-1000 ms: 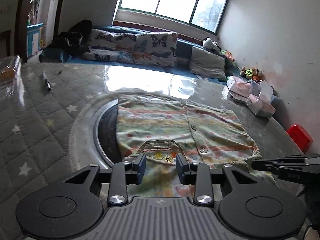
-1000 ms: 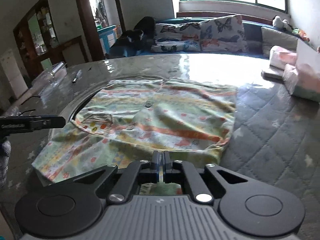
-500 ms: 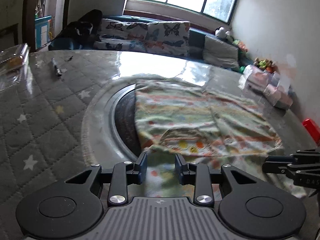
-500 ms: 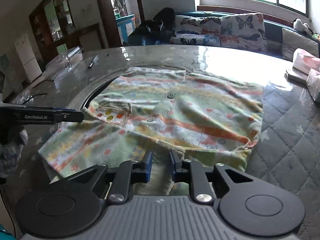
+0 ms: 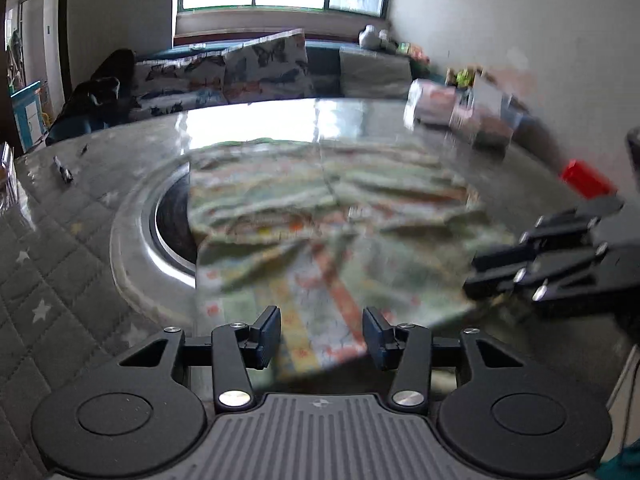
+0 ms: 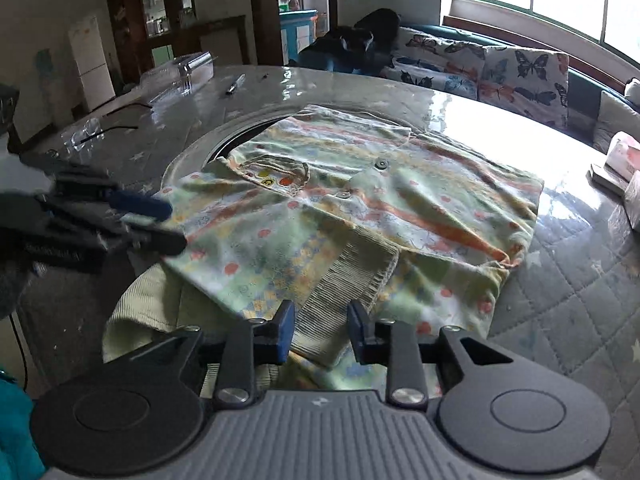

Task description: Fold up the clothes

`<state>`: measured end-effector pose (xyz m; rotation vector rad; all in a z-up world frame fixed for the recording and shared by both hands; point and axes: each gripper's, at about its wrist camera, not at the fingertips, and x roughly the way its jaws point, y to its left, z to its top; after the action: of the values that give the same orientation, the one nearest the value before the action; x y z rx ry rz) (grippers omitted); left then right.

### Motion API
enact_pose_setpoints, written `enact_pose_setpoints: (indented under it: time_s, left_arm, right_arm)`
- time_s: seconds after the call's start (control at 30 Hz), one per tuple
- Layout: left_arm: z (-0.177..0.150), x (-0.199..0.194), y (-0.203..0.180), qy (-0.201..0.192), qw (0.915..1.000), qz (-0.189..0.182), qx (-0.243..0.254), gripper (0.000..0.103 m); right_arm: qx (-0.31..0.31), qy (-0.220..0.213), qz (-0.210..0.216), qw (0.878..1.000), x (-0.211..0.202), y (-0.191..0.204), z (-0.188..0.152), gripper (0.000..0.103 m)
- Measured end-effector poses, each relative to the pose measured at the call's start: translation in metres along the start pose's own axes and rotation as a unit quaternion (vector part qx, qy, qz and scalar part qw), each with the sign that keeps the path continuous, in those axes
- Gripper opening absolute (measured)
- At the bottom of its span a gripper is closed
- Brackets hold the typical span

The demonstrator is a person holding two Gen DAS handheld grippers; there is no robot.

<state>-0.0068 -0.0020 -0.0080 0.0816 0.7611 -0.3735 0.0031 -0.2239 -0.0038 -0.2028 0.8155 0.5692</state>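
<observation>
**Shirt flat on the table, both grippers open**

Shirt [image 6: 360, 208], a pale green buttoned garment with orange stripes and small prints, lies spread on the glossy quilted table [image 6: 580, 280], partly covering a round metal-rimmed recess [image 5: 132, 236]. Its near part is folded over, showing a ribbed hem [image 6: 344, 292] close to the table edge. The right gripper [image 6: 321, 330] hangs over that hem with its fingers spread apart, holding nothing. The left gripper [image 5: 322, 334] sits above the near cloth edge, fingers likewise apart and empty; this view is blurred. A pen [image 6: 235, 84] lies far back on the table.
</observation>
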Motion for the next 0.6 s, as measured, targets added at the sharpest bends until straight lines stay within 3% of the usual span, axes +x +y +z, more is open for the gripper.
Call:
enact_pose_setpoints:
  time_s: [0.17, 0.3, 0.47, 0.6]
  left_arm:
    - [0.004, -0.013, -0.001, 0.006, 0.9999, 0.003, -0.011, 0.050]
    - [0.007, -0.024, -0.006, 0.033, 0.9980, -0.030, -0.046, 0.060]
    - [0.003, -0.025, -0.011, 0.076, 0.9922, -0.057, -0.080, 0.060]
    - [0.002, -0.021, -0.014, 0.094, 0.9874, -0.080, -0.100, 0.057]
  right_arm:
    - [-0.009, -0.008, -0.003, 1.000, -0.011, 0.000, 0.000, 0.033]
    - [-0.021, -0.009, -0.013, 1.000, -0.020, -0.003, -0.003, 0.042]
    - [-0.053, -0.005, -0.025, 0.998, -0.030, 0.000, -0.010, 0.043]
    - [-0.086, 0.000, -0.033, 0.996, -0.037, 0.003, -0.018, 0.050]
